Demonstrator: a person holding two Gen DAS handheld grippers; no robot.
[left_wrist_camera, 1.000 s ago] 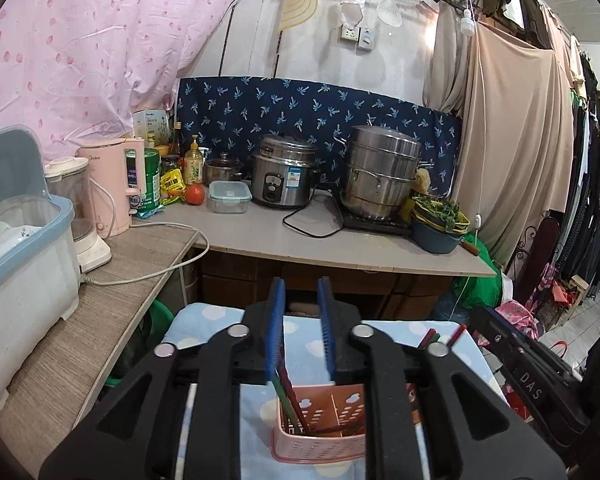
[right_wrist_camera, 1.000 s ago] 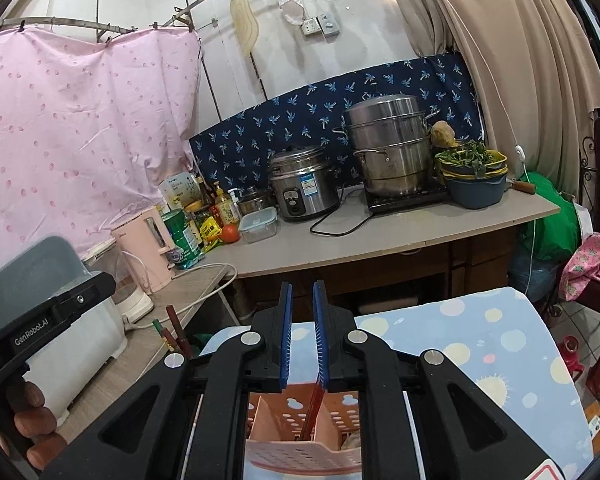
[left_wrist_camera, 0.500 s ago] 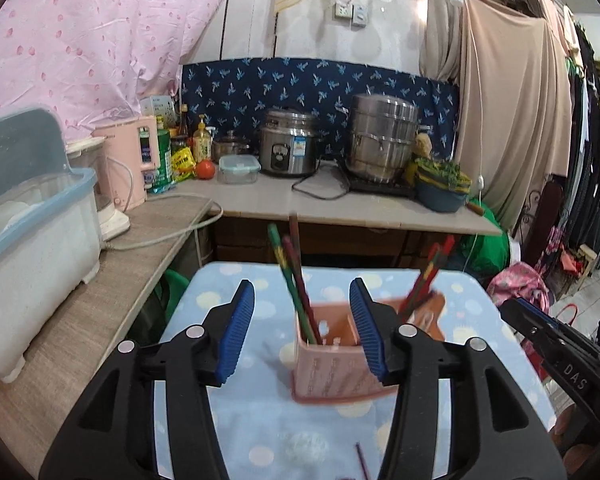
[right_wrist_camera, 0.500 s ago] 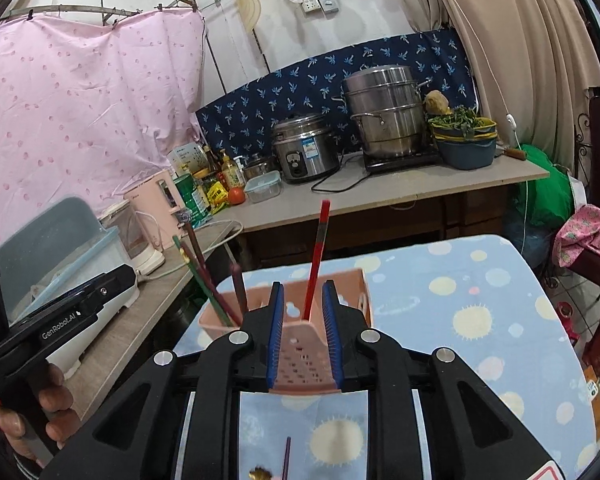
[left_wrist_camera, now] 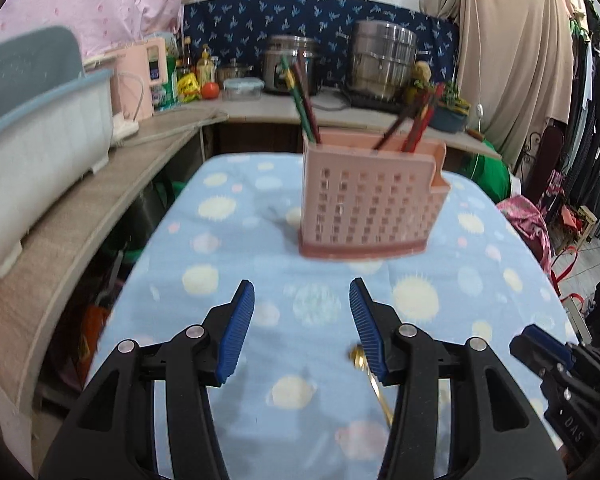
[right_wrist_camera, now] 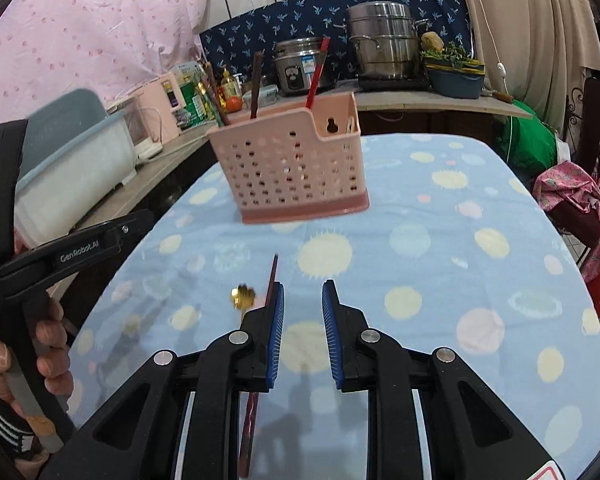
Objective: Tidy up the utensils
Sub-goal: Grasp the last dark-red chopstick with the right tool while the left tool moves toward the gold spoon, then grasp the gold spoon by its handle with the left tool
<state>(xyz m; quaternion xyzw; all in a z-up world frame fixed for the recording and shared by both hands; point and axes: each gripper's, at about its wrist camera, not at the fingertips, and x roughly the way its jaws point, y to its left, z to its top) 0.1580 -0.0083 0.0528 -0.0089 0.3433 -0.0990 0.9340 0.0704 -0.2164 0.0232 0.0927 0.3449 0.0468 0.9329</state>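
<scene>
We hold both grippers empty: left gripper [left_wrist_camera: 302, 320] wide apart, right gripper [right_wrist_camera: 303, 332] narrowly parted. In front of the pink caddy [right_wrist_camera: 292, 168] lie one gold spoon [right_wrist_camera: 242, 295] and one dark chopstick [right_wrist_camera: 269, 280]; a careless pinch could roll either. We count about five chopsticks standing inside it.

Both wrist views near, facing shared, slightly blurred pink caddy [left_wrist_camera: 370, 200].
</scene>
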